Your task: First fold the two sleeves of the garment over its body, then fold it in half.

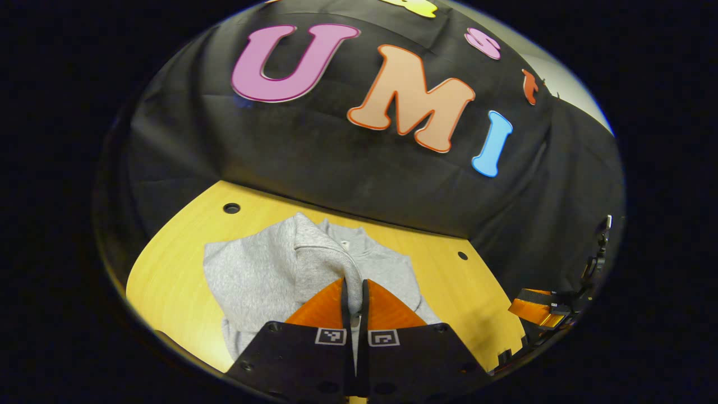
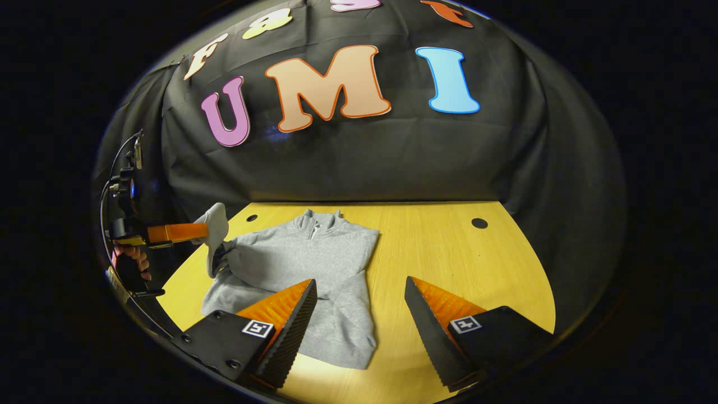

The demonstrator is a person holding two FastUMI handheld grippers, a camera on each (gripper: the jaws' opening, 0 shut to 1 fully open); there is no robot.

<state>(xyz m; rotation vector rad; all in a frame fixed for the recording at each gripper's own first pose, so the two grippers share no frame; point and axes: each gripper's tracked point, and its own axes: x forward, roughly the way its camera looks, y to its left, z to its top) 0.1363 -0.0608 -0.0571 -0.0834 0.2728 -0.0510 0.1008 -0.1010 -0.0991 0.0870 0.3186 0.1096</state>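
- While the left gripper (image 1: 354,292) has its two fingers pressed together on a fold of grey cloth, this cloth is a sleeve (image 1: 322,255) of the garment (image 1: 263,275), and it rises from the body up into the fingers.
- Seen from the right gripper view, the left gripper (image 2: 197,231) is held level above the left edge of the table (image 2: 449,252), with its fingers pointing toward the garment (image 2: 314,264), and the sleeve (image 2: 216,235) hangs from its tip, lifted off the table.
- A hand (image 2: 132,259) grips the handle of this gripper from below, with the fingers curled around it.
- The right gripper (image 2: 360,292) has its fingers spread wide and holds nothing; the left finger is over the lower part of the garment, the right finger is over bare wood.
- In the left gripper view, the right gripper (image 1: 535,311) shows at the far right, above the table edge and well apart from the garment.
- The grey garment lies flat on the yellow wooden table (image 1: 168,280), its collar (image 2: 320,220) toward the black booth wall (image 2: 364,163).
- Its right side looks already folded in, with a straight edge there.
- Small round holes (image 2: 479,223) sit in the table near the wall.
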